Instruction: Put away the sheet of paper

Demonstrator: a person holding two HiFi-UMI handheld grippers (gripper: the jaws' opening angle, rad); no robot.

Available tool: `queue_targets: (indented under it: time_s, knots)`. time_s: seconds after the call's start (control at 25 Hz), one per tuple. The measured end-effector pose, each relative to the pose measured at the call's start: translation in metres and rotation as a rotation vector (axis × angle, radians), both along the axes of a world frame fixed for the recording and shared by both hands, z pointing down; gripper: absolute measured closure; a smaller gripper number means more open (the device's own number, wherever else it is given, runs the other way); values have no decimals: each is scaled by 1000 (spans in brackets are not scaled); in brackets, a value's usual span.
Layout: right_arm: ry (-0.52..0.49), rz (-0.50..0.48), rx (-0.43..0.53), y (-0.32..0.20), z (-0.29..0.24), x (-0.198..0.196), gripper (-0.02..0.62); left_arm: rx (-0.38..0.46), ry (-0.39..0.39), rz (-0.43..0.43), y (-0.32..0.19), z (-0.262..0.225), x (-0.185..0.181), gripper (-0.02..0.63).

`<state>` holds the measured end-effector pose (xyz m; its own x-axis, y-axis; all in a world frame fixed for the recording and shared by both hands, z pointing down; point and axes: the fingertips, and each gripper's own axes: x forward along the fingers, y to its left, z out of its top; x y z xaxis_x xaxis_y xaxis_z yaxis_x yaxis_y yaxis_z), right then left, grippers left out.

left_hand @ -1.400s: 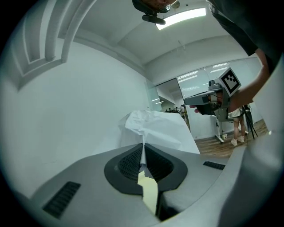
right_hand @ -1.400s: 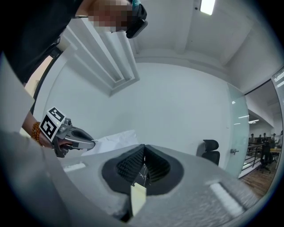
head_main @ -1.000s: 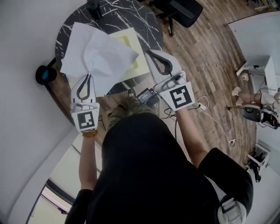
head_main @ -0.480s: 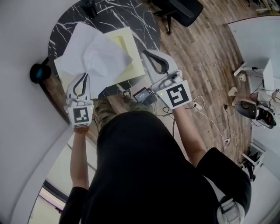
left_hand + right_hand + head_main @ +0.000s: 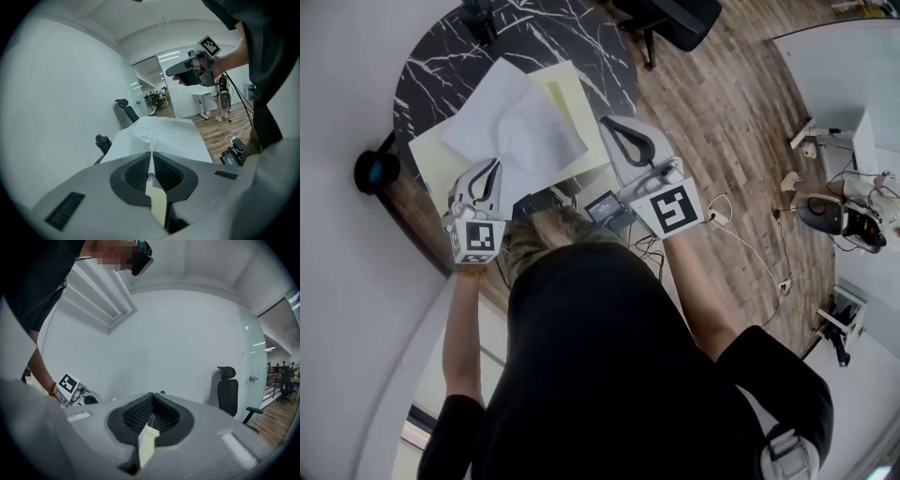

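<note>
A white sheet of paper, creased where it is gripped, hangs over a pale yellow folder that lies on the round black marble table. My left gripper is shut on the sheet's near edge. In the left gripper view the sheet fans out ahead from between the closed jaws of the left gripper. My right gripper hovers just right of the folder's right edge with its jaws together. The right gripper view shows the right gripper facing a bare wall with nothing between its fingers.
A black office chair stands beyond the table on the wood floor. A dark bottle sits at the table's far edge. A black and blue object sticks out at the table's left. A small device with cables lies on the floor.
My left gripper has come down with the sheet, which now hangs lower and closer over the yellow folder. The right gripper has sunk a little and stays shut.
</note>
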<state>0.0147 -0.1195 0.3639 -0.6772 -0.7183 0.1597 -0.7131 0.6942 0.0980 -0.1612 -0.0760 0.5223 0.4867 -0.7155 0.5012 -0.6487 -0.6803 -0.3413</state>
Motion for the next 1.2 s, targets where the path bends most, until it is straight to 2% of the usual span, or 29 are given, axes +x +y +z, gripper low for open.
queue_targets:
  time_s: [0.32,0.64,1.2]
  knots:
    - [26,-11,-39,7,16,-10,597,-86,-32,43,-1,70,-4,580]
    - [57,-6,-73,15,30,-6,597,-141,-78,102,-3,109,-4,580]
    - [56,4,-110,15,46,2,597,-238,-157,168,-17,161,4,580]
